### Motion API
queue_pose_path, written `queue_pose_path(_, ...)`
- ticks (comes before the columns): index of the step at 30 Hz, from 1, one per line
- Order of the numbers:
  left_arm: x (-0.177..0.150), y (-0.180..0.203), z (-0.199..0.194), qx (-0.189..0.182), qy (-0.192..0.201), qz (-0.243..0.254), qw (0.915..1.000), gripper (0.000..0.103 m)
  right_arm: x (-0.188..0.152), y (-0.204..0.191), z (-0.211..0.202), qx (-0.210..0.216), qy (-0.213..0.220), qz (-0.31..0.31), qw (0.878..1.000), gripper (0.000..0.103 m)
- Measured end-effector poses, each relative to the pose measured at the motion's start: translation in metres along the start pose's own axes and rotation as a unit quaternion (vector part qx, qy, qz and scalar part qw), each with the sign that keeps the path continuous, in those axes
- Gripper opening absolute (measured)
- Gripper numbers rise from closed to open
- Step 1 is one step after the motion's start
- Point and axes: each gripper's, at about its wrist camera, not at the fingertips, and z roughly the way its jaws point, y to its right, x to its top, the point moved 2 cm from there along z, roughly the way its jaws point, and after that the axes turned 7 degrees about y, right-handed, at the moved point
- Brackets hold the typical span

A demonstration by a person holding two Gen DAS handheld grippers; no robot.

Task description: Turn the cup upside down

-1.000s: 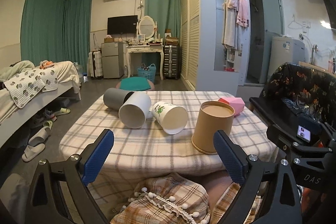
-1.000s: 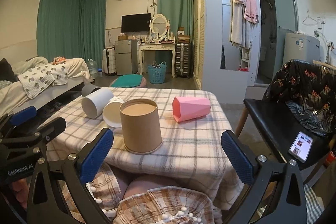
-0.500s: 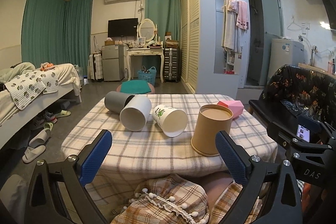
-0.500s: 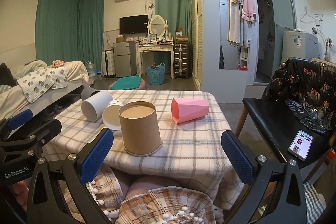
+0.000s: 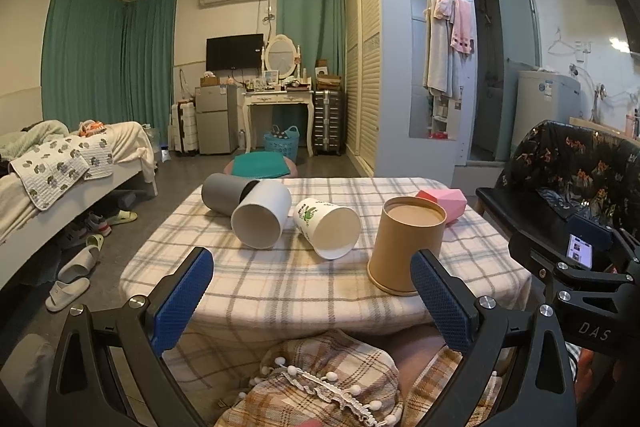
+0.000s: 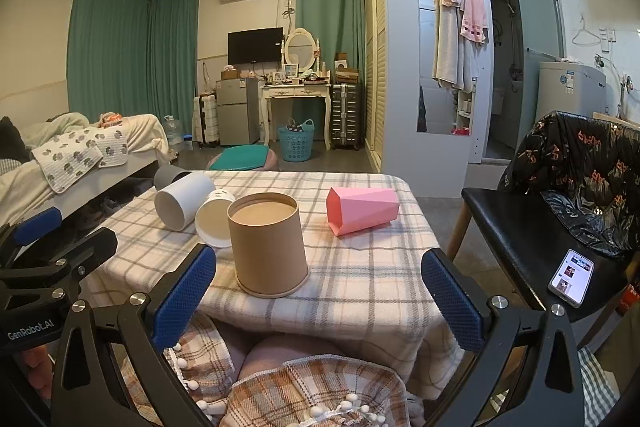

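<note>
A tan paper cup (image 5: 406, 245) (image 6: 269, 245) stands upside down near the front of the plaid-covered table (image 5: 280, 279) (image 6: 360, 267). A pink faceted cup (image 6: 362, 211) (image 5: 442, 203), a white cup with a green print (image 5: 326, 231) (image 6: 214, 219), a plain white cup (image 5: 262, 213) (image 6: 184, 199) and a grey cup (image 5: 226, 193) (image 6: 170, 175) lie on their sides. My left gripper (image 5: 312, 297) and right gripper (image 6: 318, 297) are open and empty, held short of the table's front edge.
A black chair (image 6: 520, 223) with a dark floral cloth and a phone (image 6: 571, 277) stands right of the table. A bed (image 5: 60, 179) and slippers (image 5: 68, 291) are on the left. My plaid-clad lap (image 5: 320, 379) is below the grippers.
Both grippers have drifted slightly; the views shifted a little. No cup has moved.
</note>
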Motion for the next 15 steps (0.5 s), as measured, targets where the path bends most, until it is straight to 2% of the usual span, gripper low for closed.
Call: queue_pose_path(15, -0.0011, -0.0012, 0.0003, 0.006, -0.005, 0.003, 1.0000, 0.102, -0.0006, -0.0006, 0.0004, 0.000, -0.002, -0.002, 1.000, 0.103)
